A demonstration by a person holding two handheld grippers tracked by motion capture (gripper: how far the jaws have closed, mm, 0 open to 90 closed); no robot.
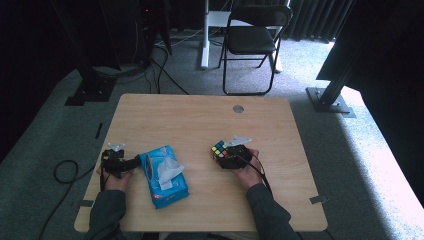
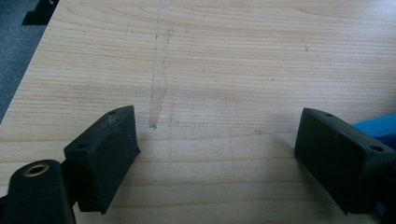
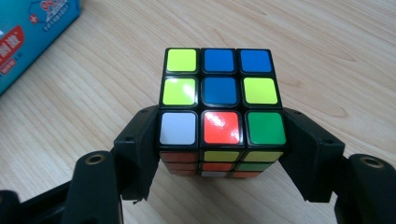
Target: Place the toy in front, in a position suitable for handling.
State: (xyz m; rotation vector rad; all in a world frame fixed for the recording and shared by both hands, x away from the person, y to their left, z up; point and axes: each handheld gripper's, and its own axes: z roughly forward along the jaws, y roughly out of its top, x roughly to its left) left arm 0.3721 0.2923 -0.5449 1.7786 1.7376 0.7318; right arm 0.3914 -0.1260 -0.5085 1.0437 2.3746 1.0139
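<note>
- Where the high view looks down on the pale wooden table [image 1: 200, 120], my right gripper [image 3: 223, 140] has its black fingers [image 3: 137, 149] clamped on the multicoloured puzzle cube [image 3: 219, 93] — one finger pressed to each side of its near end.
- That cube sits right of the table's middle, low over the wood.
- My left gripper [image 2: 217, 154] rests near the left edge, fingers [image 2: 105, 154] wide apart over bare wood.
- Just beside it lies a blue soft pack of tissues [image 1: 162, 175], one white sheet poking out.

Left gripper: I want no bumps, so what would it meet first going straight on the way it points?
Probably nothing: ahead of the open left gripper lies bare light wooden table; depth is unclear.
</note>
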